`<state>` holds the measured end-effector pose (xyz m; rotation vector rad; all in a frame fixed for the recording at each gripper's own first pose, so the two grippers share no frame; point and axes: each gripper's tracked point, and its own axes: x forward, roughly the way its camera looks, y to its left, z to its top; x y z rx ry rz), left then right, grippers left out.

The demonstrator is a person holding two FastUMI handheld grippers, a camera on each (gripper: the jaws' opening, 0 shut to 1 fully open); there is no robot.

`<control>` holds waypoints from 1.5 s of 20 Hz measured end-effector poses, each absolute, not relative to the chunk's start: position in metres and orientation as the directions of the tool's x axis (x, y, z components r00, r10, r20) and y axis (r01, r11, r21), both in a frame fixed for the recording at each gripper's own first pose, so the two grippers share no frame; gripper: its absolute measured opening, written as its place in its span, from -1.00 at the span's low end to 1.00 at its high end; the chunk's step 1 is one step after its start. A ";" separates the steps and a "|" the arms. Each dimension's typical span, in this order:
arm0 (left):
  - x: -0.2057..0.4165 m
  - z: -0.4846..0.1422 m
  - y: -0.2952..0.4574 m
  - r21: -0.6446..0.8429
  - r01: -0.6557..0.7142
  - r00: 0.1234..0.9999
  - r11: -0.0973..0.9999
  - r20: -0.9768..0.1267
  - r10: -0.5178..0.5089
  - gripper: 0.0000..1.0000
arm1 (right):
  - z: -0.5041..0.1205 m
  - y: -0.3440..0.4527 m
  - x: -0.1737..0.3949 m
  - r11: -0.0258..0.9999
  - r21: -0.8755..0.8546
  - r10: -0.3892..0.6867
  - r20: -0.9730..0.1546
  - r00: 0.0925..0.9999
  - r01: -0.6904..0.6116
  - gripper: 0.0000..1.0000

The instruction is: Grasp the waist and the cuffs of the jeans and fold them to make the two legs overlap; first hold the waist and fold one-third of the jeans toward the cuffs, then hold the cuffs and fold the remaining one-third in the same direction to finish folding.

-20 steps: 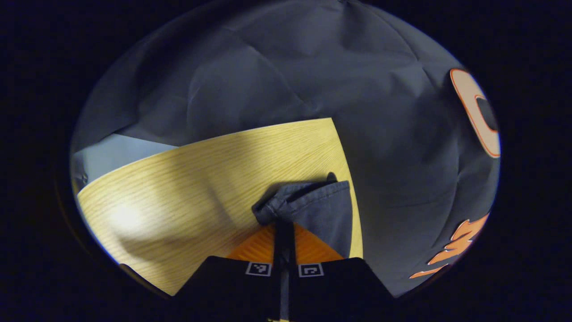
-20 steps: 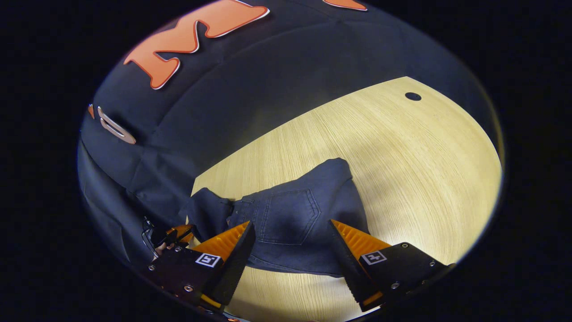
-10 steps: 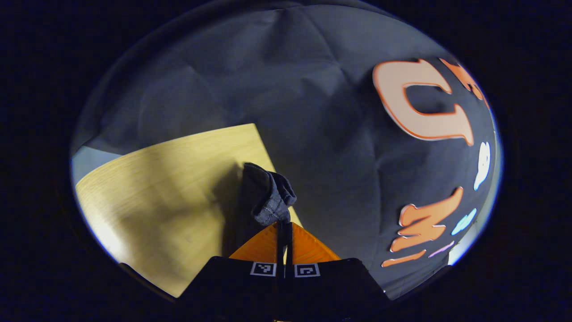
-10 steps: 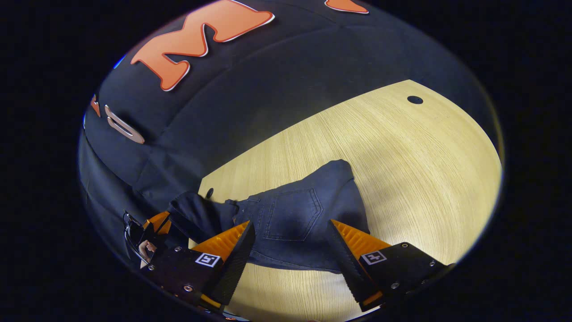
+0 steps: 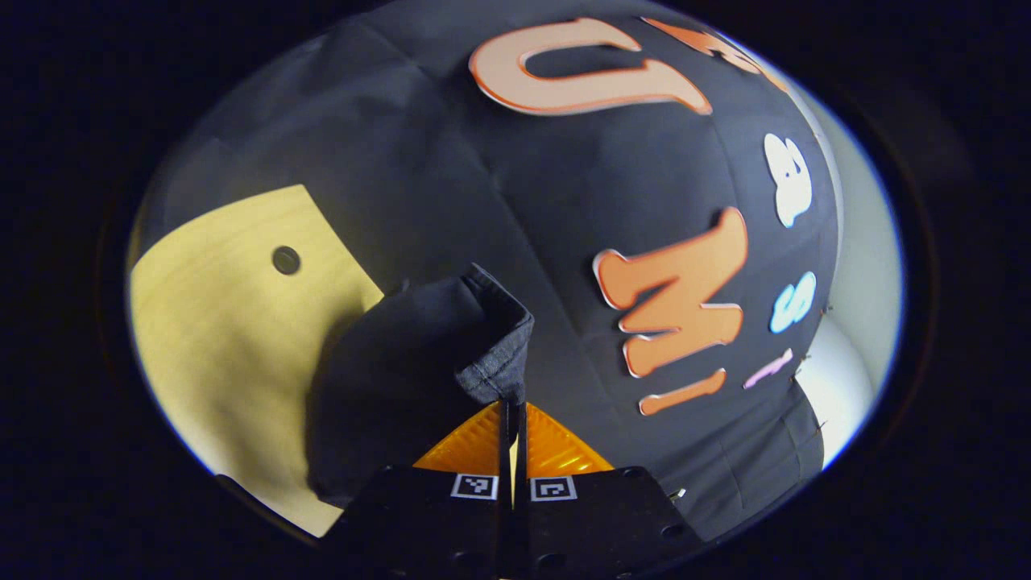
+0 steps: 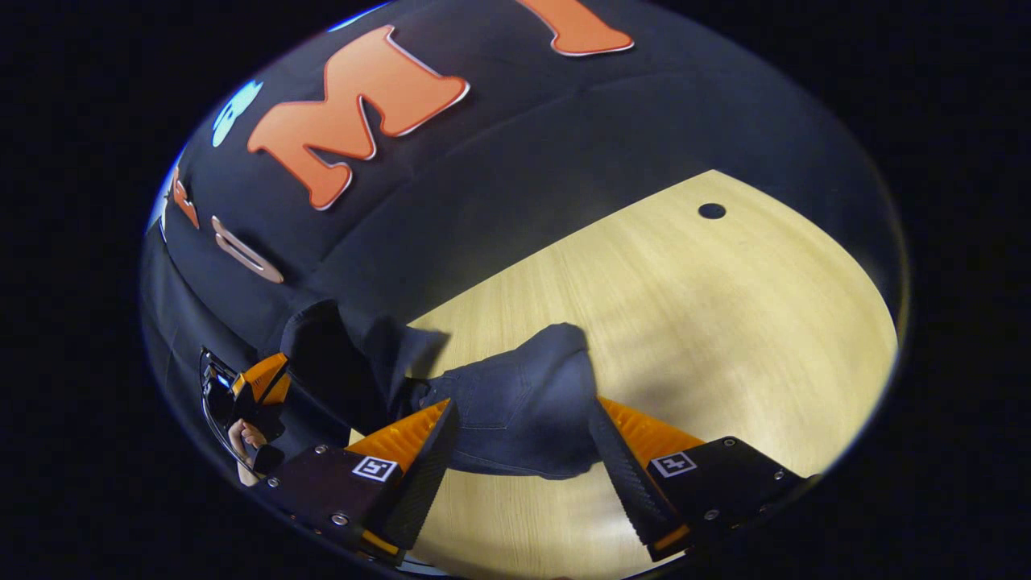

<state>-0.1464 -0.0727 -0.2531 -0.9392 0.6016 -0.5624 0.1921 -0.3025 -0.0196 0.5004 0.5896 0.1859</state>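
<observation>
Dark blue jeans (image 6: pixel 515 403) lie bunched on the wooden table (image 6: pixel 685 322), their near part between the fingers of my right gripper (image 6: pixel 519 451), which stands open just above them. My left gripper (image 5: pixel 511 403) is shut on a hemmed edge of the jeans (image 5: pixel 419 362) and holds it raised off the table (image 5: pixel 217 322), the cloth drooping to the left. In the right gripper view the left gripper (image 6: pixel 258 387) is at the far left with a hand (image 6: pixel 242 435) behind it, pulling up a flap of the jeans. I cannot tell whether the held edge is waist or cuff.
The booth's black cloth wall (image 5: pixel 612 201) hangs close behind the table's far edge. A small round hole (image 6: pixel 712 211) marks the tabletop at the far right corner, and another hole (image 5: pixel 286 259) lies near the lifted cloth. Bare wood stretches to the right of the jeans.
My left gripper has lifted its edge of the jeans and swung it toward the wall. The jeans have bunched and drawn in between the right gripper's fingers, which have stayed open.
</observation>
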 end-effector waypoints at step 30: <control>-0.330 -0.271 -0.254 -0.455 0.443 0.563 0.773 -0.530 -0.634 0.96 | -0.022 -0.369 0.148 0.888 0.457 0.299 -0.477 0.826 -0.057 0.97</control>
